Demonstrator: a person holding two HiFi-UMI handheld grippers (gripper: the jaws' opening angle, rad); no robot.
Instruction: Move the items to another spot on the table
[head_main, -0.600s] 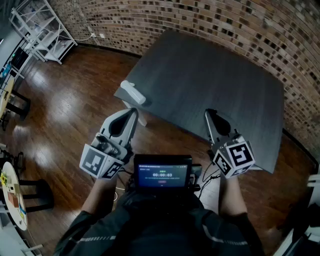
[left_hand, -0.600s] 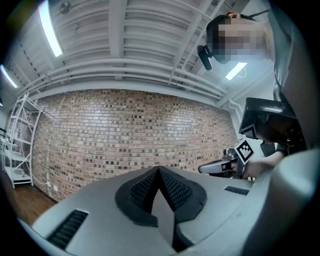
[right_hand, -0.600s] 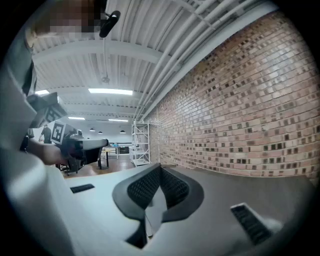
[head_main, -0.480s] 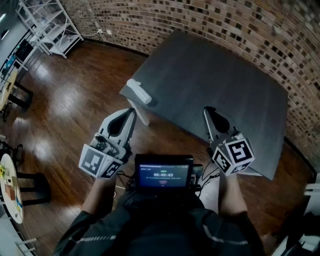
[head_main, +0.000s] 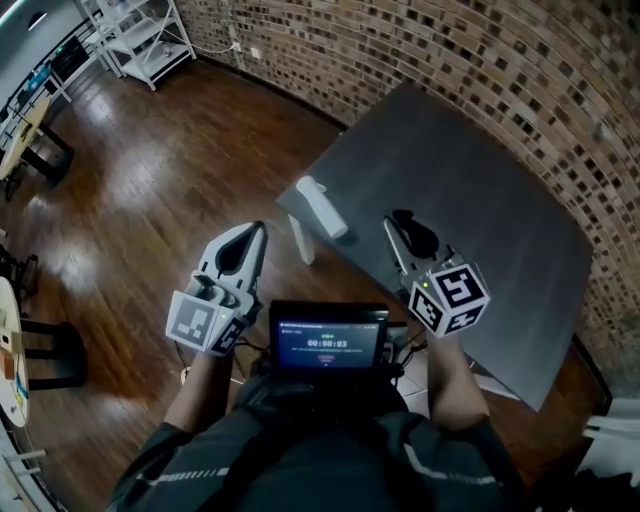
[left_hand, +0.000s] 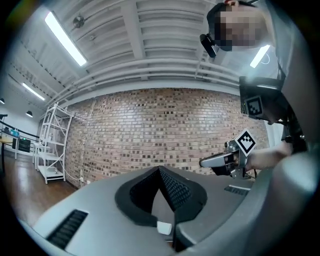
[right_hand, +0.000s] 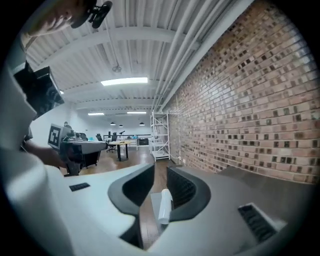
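A white cylindrical item lies at the near left corner of the dark grey table. My right gripper hovers over the table's near edge, a short way right of the item, its jaws a narrow gap apart with nothing in them. The item shows through that gap in the right gripper view, still ahead of the fingertips. My left gripper hangs over the wood floor, left of the table corner, its tips together and empty. The right gripper also shows in the left gripper view.
A small screen is mounted at the person's chest. A brick wall runs behind the table. A white table leg stands below the near corner. White shelving stands far left on the wood floor.
The view has swung left, so the table now sits further right. My right gripper has come closer to the white item and now reaches over the table edge. The left gripper has barely shifted.
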